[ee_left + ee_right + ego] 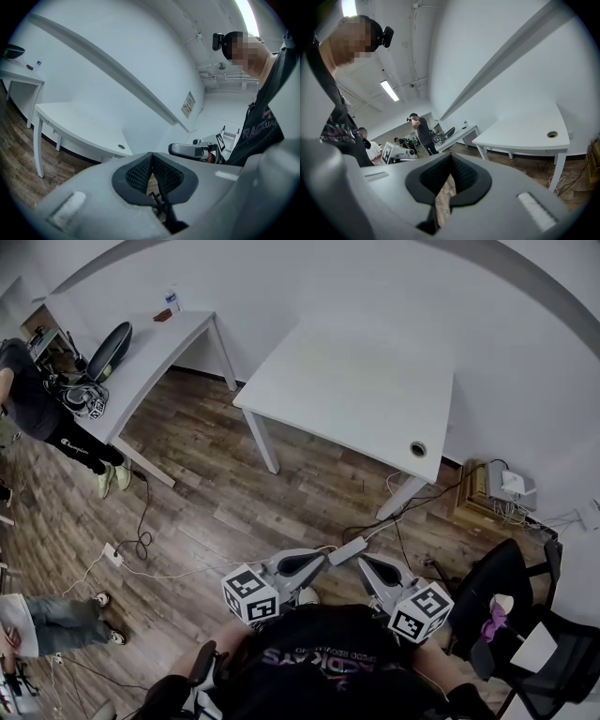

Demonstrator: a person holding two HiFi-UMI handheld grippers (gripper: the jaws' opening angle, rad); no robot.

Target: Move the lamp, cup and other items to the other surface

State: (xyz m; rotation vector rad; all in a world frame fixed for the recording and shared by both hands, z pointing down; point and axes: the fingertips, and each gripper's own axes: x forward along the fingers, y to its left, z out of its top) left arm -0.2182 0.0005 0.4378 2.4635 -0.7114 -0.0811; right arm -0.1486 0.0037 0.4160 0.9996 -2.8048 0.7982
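Observation:
No lamp or cup shows in any view. A bare white table (356, 390) with a round cable hole (418, 449) stands ahead of me against the wall. It shows again as the white table (79, 126) in the left gripper view and as the white table (525, 133) in the right gripper view. My left gripper (322, 557) and right gripper (364, 562) are held close to my chest, tips near each other, both over the wooden floor. The left gripper (151, 155) has its pads meeting with nothing between them. The right gripper (451, 155) is likewise shut and empty.
A second white table (159, 343) at the far left carries a small bottle (172, 301), a reddish item (163, 315) and a dark oval object (108, 348). A person (37, 409) stands beside it. Cables (141, 540) run over the floor. A black chair (506, 615) is at my right.

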